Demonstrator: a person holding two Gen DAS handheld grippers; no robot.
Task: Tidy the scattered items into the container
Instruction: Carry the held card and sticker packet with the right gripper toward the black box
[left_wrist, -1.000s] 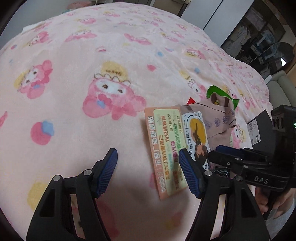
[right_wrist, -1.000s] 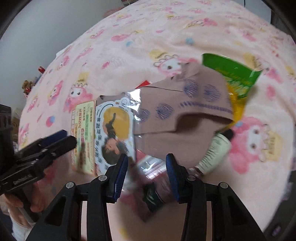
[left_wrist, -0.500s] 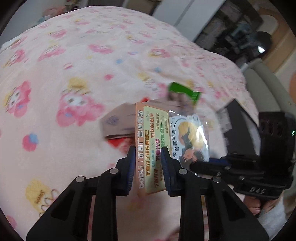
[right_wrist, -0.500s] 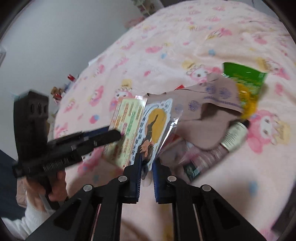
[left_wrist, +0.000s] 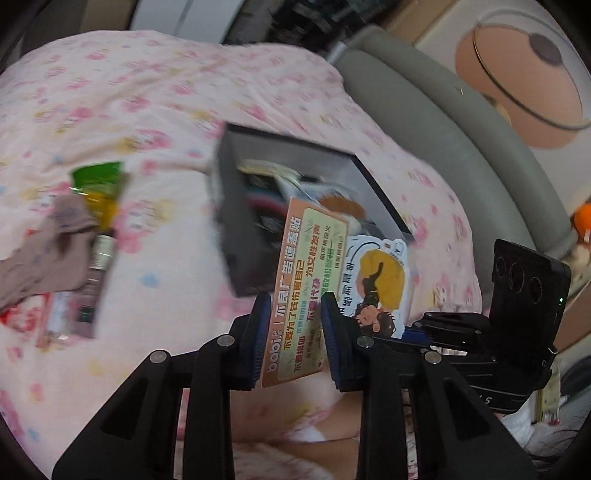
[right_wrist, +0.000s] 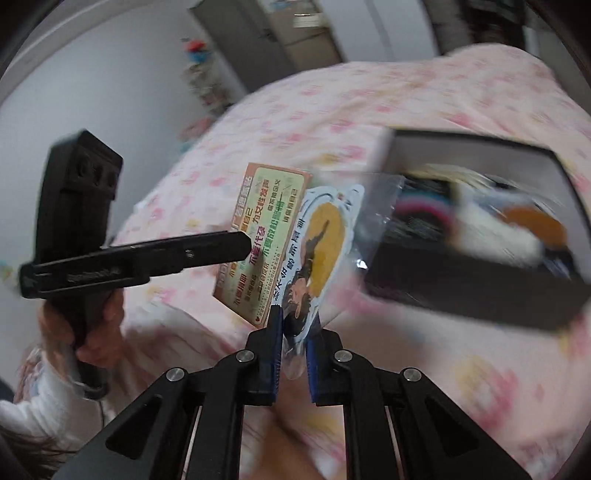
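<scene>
Left tongs (left_wrist: 291, 328): closed on the lower part of an orange-edged card (left_wrist: 308, 280) with a green panel and printed text. Card stands upright between the blue pads, lifted clear of the bed (left_wrist: 155, 96).

Right tongs (right_wrist: 293, 341): pinched nearly shut on the bottom edge of a clear sleeve (right_wrist: 317, 251) holding a sticker of a dark-haired figure on a yellow disc. Sleeve also off the bed, tilted, just beside the card; in the right wrist view their edges overlap or touch, cannot tell which.

Black box (left_wrist: 236, 221) sits on the pink cartoon-print blanket beyond both held items, open at the top, already holding several things; contents blurred, only an orange patch and pink-white stripes make out. Card and sleeve are near the box's front wall, not inside it.

Toward the left edge of the bed, left wrist view: green-and-yellow packet (left_wrist: 99, 188), mauve cloth (left_wrist: 55, 254), a small bottle (left_wrist: 98, 269) lying alongside the cloth, something red and white (left_wrist: 22, 314) under the cloth's edge. All well apart from the box. Heavy motion blur in both views.
</scene>
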